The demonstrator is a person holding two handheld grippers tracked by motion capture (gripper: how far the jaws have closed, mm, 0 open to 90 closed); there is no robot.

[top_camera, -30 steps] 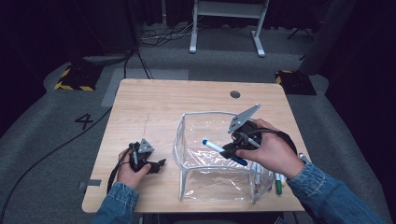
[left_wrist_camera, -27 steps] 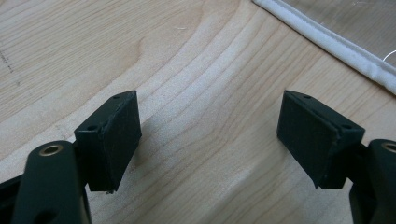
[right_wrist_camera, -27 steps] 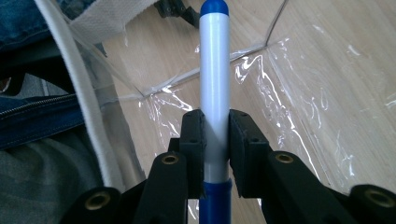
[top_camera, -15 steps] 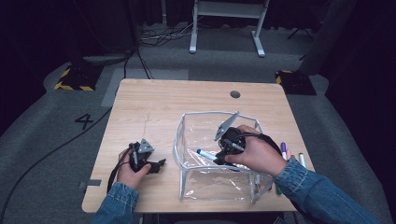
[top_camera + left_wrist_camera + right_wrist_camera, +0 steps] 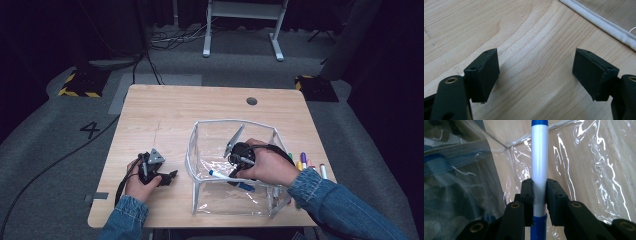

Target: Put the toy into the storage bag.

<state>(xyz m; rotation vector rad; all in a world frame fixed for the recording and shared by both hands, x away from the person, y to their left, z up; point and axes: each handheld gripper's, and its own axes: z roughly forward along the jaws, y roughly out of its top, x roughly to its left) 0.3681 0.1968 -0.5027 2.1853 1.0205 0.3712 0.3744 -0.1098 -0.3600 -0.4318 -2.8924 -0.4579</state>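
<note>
A clear plastic pouch (image 5: pixel 196 150) with a white rim stands open on the wooden table (image 5: pixel 165 115). My right gripper (image 5: pixel 235 175) is down inside it, shut on a blue-and-white marker (image 5: pixel 220 175) that lies nearly level. In the right gripper view the marker (image 5: pixel 539 157) runs straight up between the two pads, over the pouch's clear bottom (image 5: pixel 584 170). My left gripper (image 5: pixel 170 176) rests on the table left of the pouch, jaws open and empty. The left gripper view has its pads (image 5: pixel 486 72) wide apart over bare wood, with the pouch's white rim (image 5: pixel 604 23) at the top right.
Several loose markers (image 5: pixel 303 161) lie on the table just right of the pouch. A round cable hole (image 5: pixel 251 101) sits near the table's far edge. The left gripper's cable (image 5: pixel 122 182) trails off the front left edge.
My right gripper has moved down and leftward into the pouch with the marker in its grip. The left gripper has stayed where it was.
</note>
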